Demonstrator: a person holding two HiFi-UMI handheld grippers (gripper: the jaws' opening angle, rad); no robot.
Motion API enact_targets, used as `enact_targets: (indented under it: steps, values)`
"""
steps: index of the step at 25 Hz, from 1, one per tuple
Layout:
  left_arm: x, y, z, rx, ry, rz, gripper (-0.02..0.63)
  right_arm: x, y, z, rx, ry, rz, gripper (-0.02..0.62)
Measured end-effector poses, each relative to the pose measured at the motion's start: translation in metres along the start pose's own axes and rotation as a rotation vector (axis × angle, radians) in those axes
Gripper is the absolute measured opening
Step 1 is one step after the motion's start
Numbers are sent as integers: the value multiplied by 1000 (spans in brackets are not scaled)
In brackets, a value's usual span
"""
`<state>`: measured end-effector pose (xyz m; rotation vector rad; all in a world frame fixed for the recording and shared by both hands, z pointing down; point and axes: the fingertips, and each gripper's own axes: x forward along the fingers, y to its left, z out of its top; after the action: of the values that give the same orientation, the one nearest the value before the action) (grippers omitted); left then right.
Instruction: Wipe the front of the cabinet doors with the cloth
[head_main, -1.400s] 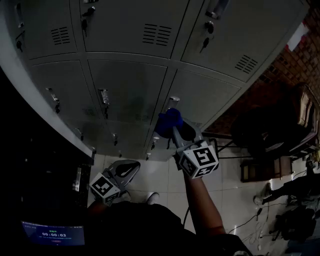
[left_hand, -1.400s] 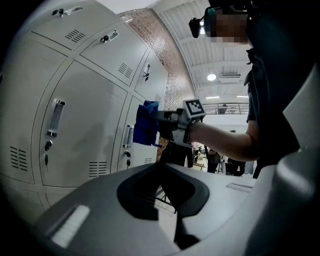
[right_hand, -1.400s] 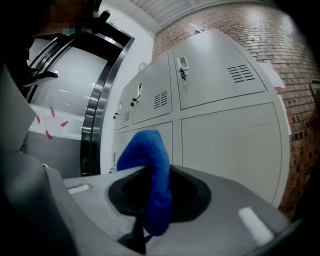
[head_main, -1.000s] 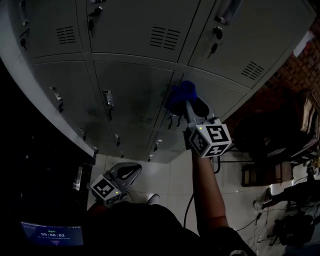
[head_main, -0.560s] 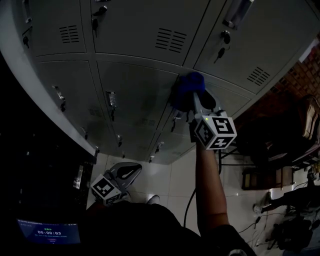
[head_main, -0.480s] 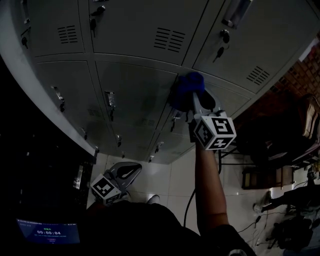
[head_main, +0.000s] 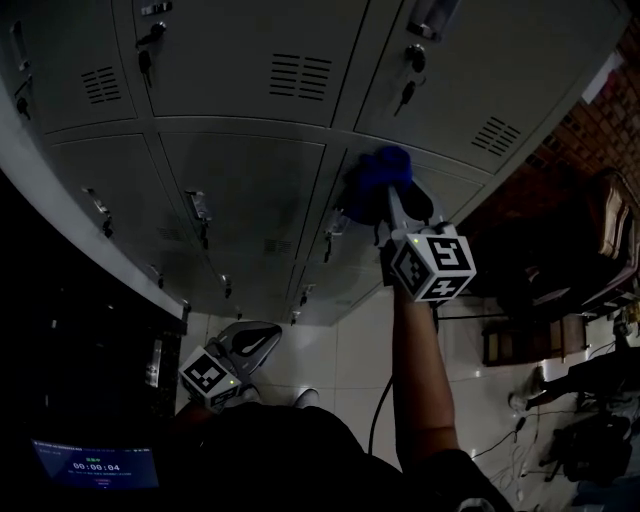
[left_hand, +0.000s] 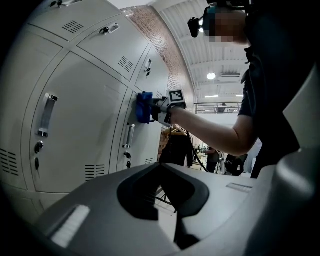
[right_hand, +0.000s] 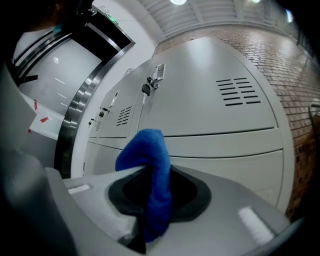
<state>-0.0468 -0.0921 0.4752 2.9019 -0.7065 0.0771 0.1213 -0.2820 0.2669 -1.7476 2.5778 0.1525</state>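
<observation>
A blue cloth (head_main: 372, 185) is pressed against a grey locker door (head_main: 440, 200), just under the seam below the upper row. My right gripper (head_main: 385, 205) is shut on the cloth (right_hand: 150, 175), which bulges out past its jaws toward the door (right_hand: 210, 160). From the left gripper view, the cloth (left_hand: 144, 107) sits flat on the door face beside the right gripper (left_hand: 159, 109). My left gripper (head_main: 245, 345) hangs low near the floor, away from the lockers, jaws shut with nothing between them (left_hand: 167, 200).
The grey lockers (head_main: 240, 190) carry handles (head_main: 197, 208), keys and vent slots. A brick wall (head_main: 590, 130) rises at the right. Chairs and dark gear (head_main: 560, 260) stand on the tiled floor (head_main: 330, 350). A dark unit with a lit screen (head_main: 95, 465) sits at the lower left.
The right gripper carried the cloth upward along the door, from the handle to the seam below the upper row, and holds near there now. The left gripper stayed low and still.
</observation>
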Motion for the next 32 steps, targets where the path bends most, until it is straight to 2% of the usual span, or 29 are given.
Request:
enact_targets:
  steps: [11, 23, 32]
  values:
    - [26, -11, -7, 0, 7, -51, 0, -35, -64, -3, 7, 0, -110, 67]
    - [43, -22, -10, 0, 26, -79, 0, -82, -146, -7, 38, -1, -285, 67]
    - [43, -28, -6, 5, 18, -78, 0, -99, -165, -10, 34, -4, -340, 67]
